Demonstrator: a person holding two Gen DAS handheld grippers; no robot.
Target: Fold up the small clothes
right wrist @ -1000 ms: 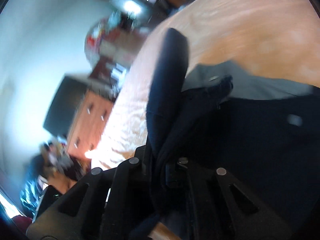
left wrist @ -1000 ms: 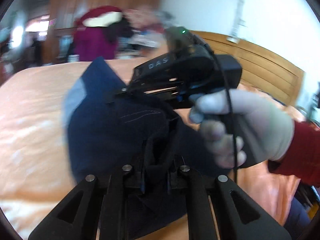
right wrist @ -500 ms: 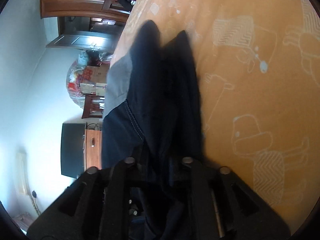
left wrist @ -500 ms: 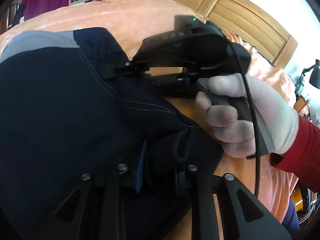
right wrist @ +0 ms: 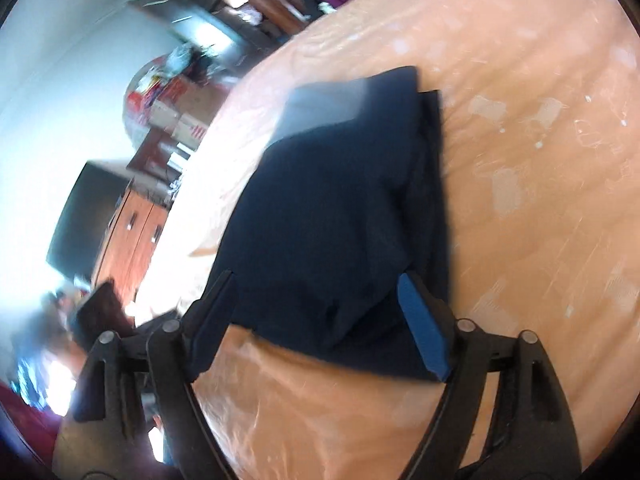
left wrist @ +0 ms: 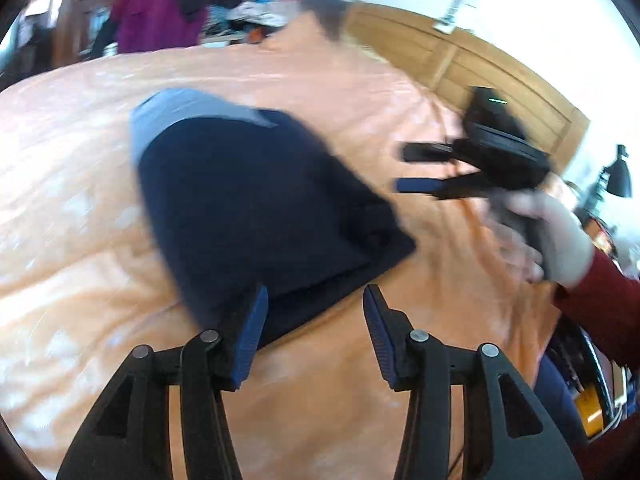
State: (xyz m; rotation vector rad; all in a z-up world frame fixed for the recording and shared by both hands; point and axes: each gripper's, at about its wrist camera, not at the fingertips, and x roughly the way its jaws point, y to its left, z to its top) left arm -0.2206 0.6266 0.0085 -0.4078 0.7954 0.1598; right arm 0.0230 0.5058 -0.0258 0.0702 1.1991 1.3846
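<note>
Left wrist view: the left gripper (left wrist: 312, 300) sits at 6 o'clock, low in the picture, with its two blue pads wide apart and nothing between them.
Left pads: one blue pad (left wrist: 250, 336) lies against the near edge of the folded dark blue garment (left wrist: 256, 208); the other pad is over bare cover.
Garment place: it lies flat on the orange bed cover (left wrist: 72, 240), just off the middle of the picture toward 10 o'clock, with a pale grey band (left wrist: 180, 104) at its far end near 11 o'clock.
Right gripper here: the right gripper (left wrist: 408, 170) is at 3 o'clock, apart from the garment, its two fingers spread and holding nothing.
Hand: a hand in a white glove (left wrist: 548, 236) grips its handle, with a dark red sleeve (left wrist: 600, 300) behind it. This part is blurry.
Far things: a wooden headboard (left wrist: 480, 64) at 1 o'clock, and clothes piled at 12 o'clock.
Right wrist view: the right gripper (right wrist: 316, 292) is at 6 o'clock, fingers far apart, gripping nothing.
Garment here: the dark blue garment (right wrist: 332, 200) fills the middle, and its near end lies between the two fingers, grey band (right wrist: 324, 104) at 12 o'clock.
Bed here: orange bed cover (right wrist: 540, 140) from 1 to 5 o'clock.
Left side: a wooden cabinet (right wrist: 132, 232) at 9 o'clock.
</note>
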